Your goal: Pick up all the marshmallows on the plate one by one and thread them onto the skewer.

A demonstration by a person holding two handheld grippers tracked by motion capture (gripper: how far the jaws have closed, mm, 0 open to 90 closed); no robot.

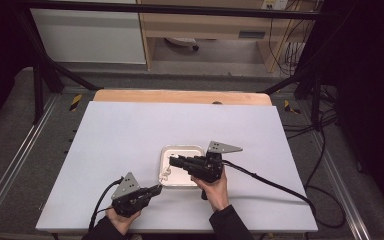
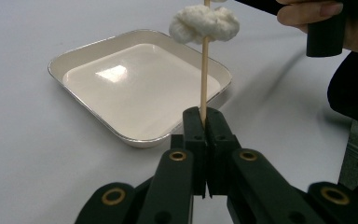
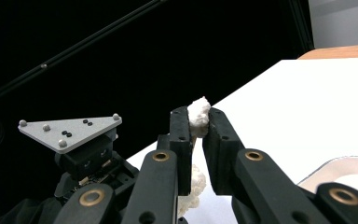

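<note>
My left gripper (image 2: 204, 114) is shut on the lower end of a thin wooden skewer (image 2: 204, 70), which stands upright. A white lumpy piece (image 2: 205, 23) is threaded on the skewer, above the tray's near side. My right gripper (image 3: 196, 114) is shut on a white lumpy piece (image 3: 198, 116), and more white material (image 3: 191, 186) hangs just below its jaws. In the high view, the left gripper (image 1: 158, 189) is at the front of the table. The right gripper (image 1: 172, 160) reaches left over the tray and meets the skewer's top.
A shallow white tray (image 1: 181, 150) with a metal rim (image 2: 121, 135) lies at the middle of the white table (image 1: 130, 130); it holds nothing. Black cables (image 1: 275, 182) trail from both grippers. A wooden strip (image 1: 180, 96) runs along the far edge.
</note>
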